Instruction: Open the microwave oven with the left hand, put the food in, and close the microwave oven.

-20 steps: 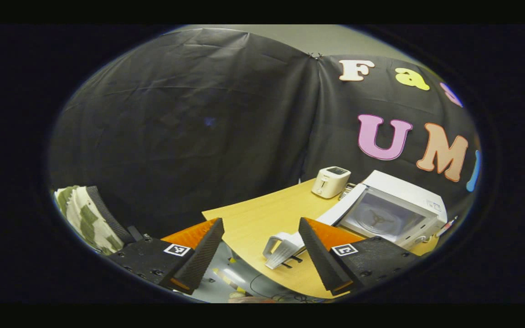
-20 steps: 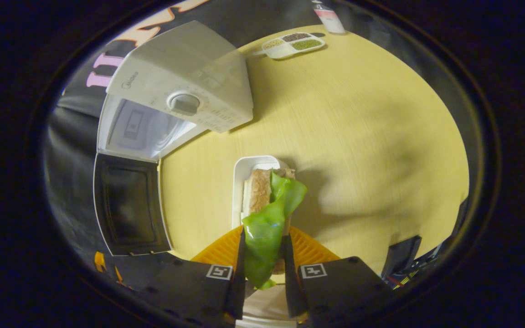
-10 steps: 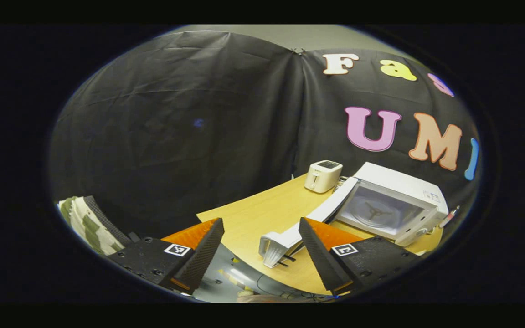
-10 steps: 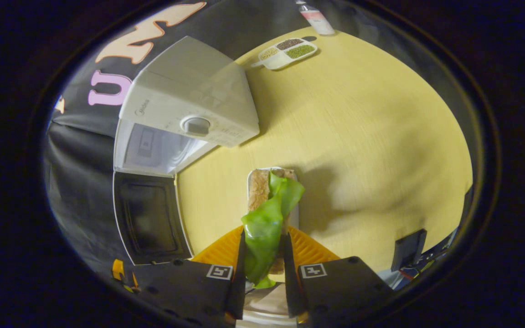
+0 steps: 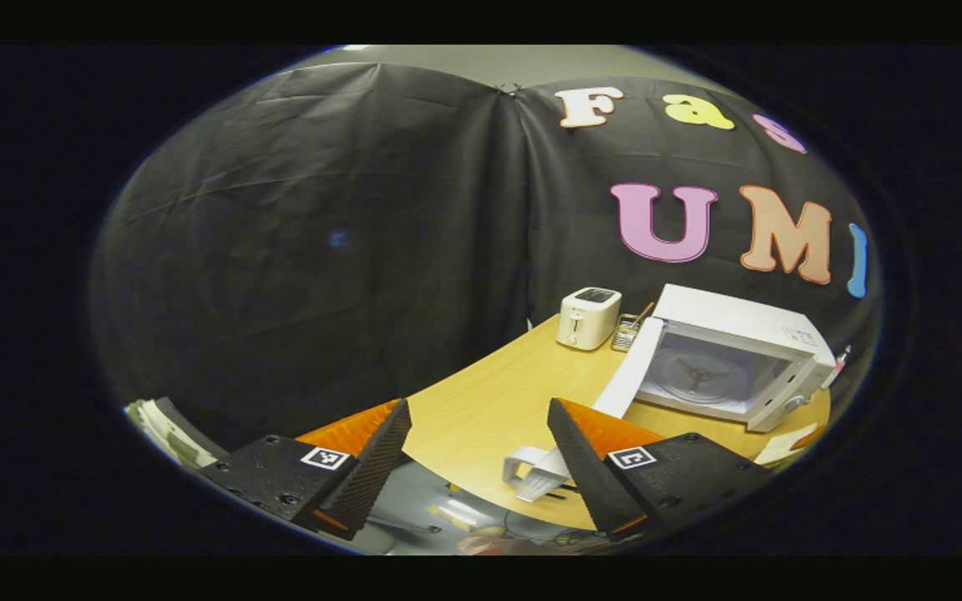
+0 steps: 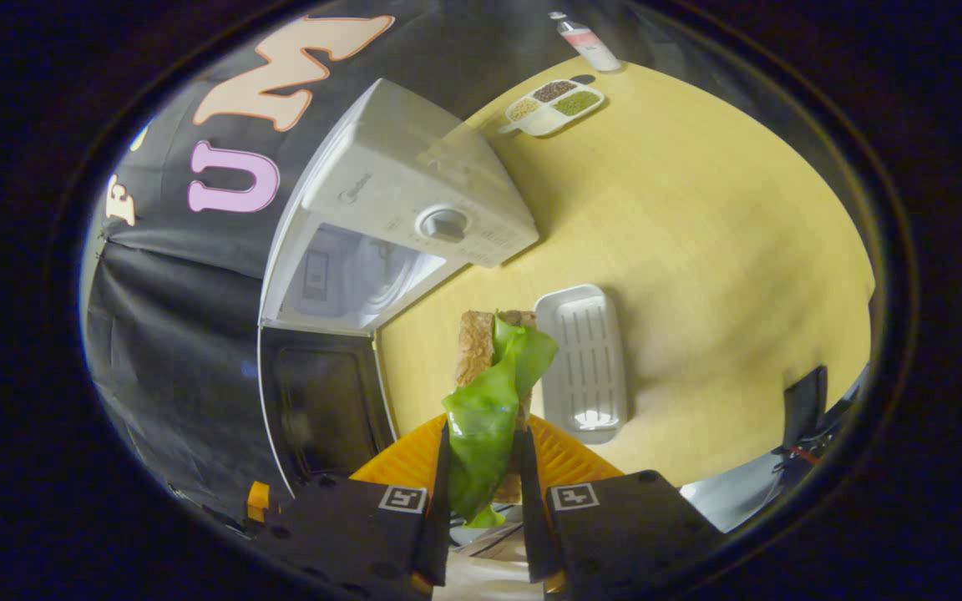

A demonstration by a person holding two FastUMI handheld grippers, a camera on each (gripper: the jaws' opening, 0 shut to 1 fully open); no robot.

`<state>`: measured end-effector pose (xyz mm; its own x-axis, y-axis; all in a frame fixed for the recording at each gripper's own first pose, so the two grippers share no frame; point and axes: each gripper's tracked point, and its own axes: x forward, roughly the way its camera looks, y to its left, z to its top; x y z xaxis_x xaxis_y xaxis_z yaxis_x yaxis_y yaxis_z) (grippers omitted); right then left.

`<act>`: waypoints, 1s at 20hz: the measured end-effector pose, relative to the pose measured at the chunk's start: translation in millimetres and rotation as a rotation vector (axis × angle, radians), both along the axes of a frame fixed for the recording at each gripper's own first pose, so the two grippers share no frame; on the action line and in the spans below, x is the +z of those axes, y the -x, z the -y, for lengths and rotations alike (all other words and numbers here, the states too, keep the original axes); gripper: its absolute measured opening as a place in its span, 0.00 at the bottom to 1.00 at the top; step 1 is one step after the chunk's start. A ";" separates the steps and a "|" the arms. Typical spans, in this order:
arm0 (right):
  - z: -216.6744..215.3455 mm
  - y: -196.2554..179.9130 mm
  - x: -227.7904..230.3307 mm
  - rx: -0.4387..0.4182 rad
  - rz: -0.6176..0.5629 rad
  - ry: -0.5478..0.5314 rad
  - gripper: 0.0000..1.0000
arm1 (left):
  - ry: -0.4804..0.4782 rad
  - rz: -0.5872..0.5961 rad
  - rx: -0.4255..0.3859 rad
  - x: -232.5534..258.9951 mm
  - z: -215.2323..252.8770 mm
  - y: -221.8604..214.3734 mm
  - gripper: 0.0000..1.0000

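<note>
The white microwave stands on the wooden table with its door swung wide open; the turntable shows inside. In the right gripper view the microwave lies upper left, its dark-windowed door hanging open below it. My right gripper is shut on a sandwich with a green lettuce leaf, lifted above the table in front of the oven. My left gripper is open and empty, held off the table's near edge, well left of the microwave.
A white ribbed tray lies bare on the table right of the sandwich. A divided dish of grains and a bottle sit at the far edge. A white toaster stands behind the door.
The right gripper has lifted the sandwich off the white tray and carried it left toward the open oven. The left gripper has drifted back and left, away from the door.
</note>
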<state>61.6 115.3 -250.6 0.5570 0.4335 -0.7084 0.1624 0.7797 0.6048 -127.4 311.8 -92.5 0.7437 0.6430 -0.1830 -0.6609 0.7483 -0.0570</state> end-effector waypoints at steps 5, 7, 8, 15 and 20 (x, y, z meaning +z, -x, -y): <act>-72.7 -1.6 17.0 -0.018 0.045 -0.084 0.39 | -0.013 -0.025 -0.083 -2.0 -28.7 -14.4 0.96; -100.3 -6.4 28.6 -0.035 0.087 -0.127 0.39 | -0.006 -0.031 -0.115 -7.9 -38.3 -21.3 0.96; -112.4 -10.5 32.5 -0.047 0.108 -0.146 0.39 | -0.002 -0.032 -0.130 -10.9 -42.5 -23.7 0.96; -169.9 -49.6 51.1 -0.158 0.273 -0.213 0.39 | 0.074 -0.014 -0.189 -31.5 -54.0 -35.1 0.96; -184.1 -88.9 47.4 -0.250 0.315 -0.273 0.39 | 0.098 -0.017 -0.200 -46.4 -68.8 -36.3 0.96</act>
